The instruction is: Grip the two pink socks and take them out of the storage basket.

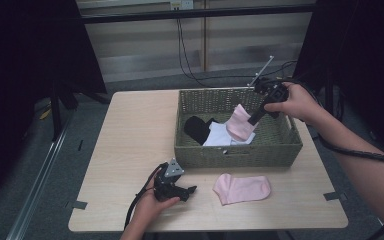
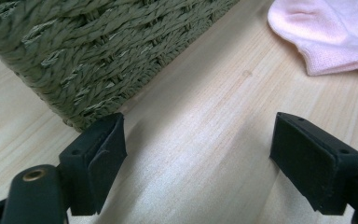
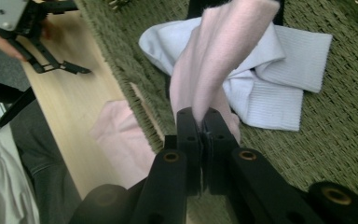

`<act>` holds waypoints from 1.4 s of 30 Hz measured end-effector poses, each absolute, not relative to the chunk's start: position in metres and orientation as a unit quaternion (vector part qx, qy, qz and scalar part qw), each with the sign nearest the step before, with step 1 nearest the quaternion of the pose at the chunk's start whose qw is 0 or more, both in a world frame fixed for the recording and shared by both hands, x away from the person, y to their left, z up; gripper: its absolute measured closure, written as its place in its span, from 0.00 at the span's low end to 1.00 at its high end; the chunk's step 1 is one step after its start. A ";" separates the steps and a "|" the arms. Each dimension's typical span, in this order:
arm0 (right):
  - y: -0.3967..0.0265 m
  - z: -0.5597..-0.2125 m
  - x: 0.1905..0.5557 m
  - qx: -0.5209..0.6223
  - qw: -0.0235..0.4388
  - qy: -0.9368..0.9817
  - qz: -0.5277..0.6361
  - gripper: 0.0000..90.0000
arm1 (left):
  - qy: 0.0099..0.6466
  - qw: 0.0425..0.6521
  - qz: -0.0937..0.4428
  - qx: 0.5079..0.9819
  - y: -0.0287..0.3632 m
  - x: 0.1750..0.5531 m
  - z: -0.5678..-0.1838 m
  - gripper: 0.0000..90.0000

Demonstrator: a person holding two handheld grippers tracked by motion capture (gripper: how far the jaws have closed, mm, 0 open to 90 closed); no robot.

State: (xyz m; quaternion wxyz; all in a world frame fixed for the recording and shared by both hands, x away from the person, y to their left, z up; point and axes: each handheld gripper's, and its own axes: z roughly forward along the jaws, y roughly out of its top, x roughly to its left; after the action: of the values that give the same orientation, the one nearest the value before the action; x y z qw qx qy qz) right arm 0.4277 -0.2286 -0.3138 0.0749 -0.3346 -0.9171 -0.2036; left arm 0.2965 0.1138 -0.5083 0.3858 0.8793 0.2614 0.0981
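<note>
Two pink socks are showing on this rig, one lifted and one lying flat. The pale rectangular wooden table [image 1: 130,150] is carrying everything. On its far right half the olive-green woven rectangular basket [image 1: 240,155] is sitting, holding a black sock [image 1: 196,129] at its left, a white ribbed sock [image 3: 279,88] spread on the basket floor, and the lower end of the lifted pink sock [image 1: 239,124].

The right gripper [image 3: 200,116] is reaching down into the basket from its far right corner, jaws pressed together and clamped on the lifted pink sock's edge. That sock is hanging with its long axis roughly upright, its lower end draping over the white sock; which end is toe or cuff is hard to make out.

The flat pink sock [image 1: 242,188] is lying on the table just in front of the basket, long axis running left to right, cuff toward the left.

The left gripper [image 1: 180,190] is resting low on the table near the basket's front left corner, jaws standing wide apart with bare wood between them, pointing toward the flat sock. The white sock is partly hiding the black one.
</note>
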 end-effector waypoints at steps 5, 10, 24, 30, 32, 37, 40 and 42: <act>-0.230 -0.302 0.420 -0.333 0.076 -0.917 -0.207 0.97 | 0.262 0.386 0.098 0.879 0.114 0.296 -0.508 0.20; -0.233 -0.289 0.415 -0.324 0.075 -0.920 -0.207 0.97 | 0.261 0.387 0.098 0.879 0.114 0.296 -0.508 0.20; -0.233 -0.261 0.394 -0.296 0.073 -0.925 -0.226 0.97 | 0.261 0.387 0.098 0.879 0.114 0.296 -0.508 0.20; -0.230 -0.259 0.383 -0.281 0.077 -0.928 -0.230 0.97 | 0.261 0.387 0.098 0.879 0.114 0.296 -0.508 0.20; -0.229 -0.258 0.380 -0.278 0.079 -0.928 -0.235 0.97 | 0.261 0.387 0.098 0.879 0.114 0.296 -0.508 0.20; -0.227 -0.254 0.369 -0.265 0.083 -0.929 -0.244 0.97 | 0.262 0.387 0.098 0.879 0.114 0.296 -0.508 0.20; -0.226 -0.253 0.364 -0.260 0.085 -0.930 -0.245 0.97 | 0.262 0.386 0.098 0.879 0.114 0.296 -0.508 0.20; -0.226 -0.253 0.361 -0.257 0.085 -0.930 -0.246 0.97 | 0.262 0.387 0.098 0.879 0.114 0.296 -0.508 0.20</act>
State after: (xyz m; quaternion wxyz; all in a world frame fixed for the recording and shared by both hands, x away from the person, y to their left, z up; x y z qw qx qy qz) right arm 0.3613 -0.2259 -0.2532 0.0854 -0.2574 -0.9304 -0.2464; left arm 0.2965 0.1137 -0.5084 0.3865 0.8790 0.2615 0.0979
